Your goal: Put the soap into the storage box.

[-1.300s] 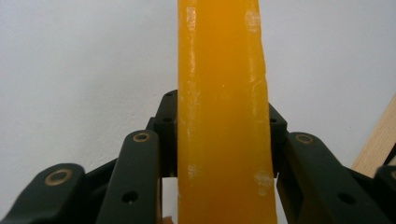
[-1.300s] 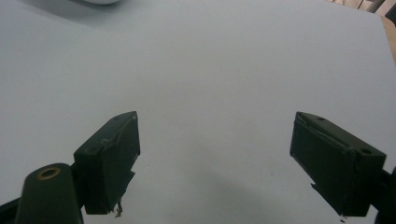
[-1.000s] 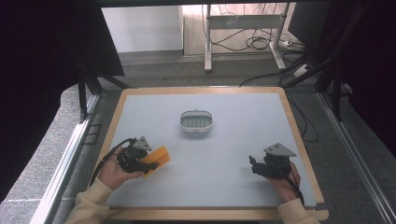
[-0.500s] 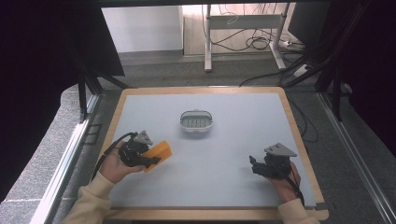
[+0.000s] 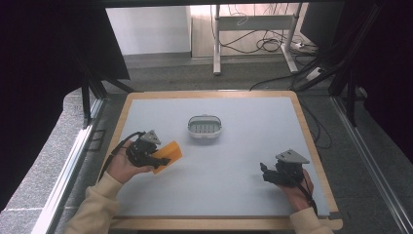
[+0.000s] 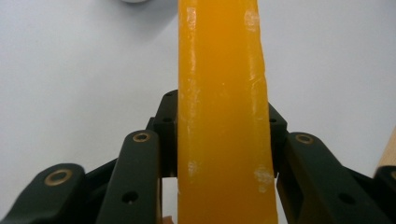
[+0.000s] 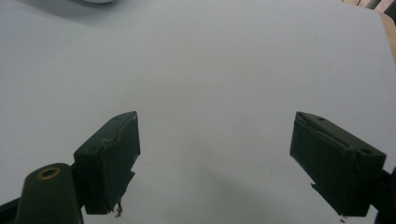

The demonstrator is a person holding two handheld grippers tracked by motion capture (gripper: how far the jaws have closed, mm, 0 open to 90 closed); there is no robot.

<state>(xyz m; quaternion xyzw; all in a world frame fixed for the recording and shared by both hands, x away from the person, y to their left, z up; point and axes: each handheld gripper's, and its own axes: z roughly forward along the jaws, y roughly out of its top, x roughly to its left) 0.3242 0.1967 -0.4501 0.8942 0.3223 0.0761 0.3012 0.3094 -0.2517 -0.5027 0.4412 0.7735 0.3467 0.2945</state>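
While the left gripper point(image 5: 158, 159) clamps an orange slab point(image 6: 222, 116) cut off past frame, the right gripper's point(image 7: 215, 163) jaws gape.

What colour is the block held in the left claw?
Translucent orange block; the left gripper view shows it best.

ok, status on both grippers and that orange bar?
Left gripper shut on orange bar, near table's left edge. Right gripper open, empty. White soap dish mid-table, nothing between.

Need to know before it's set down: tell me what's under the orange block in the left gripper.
Bare grey table top lies beneath the orange block, clamped in the left gripper. The strip directly behind it is hidden.
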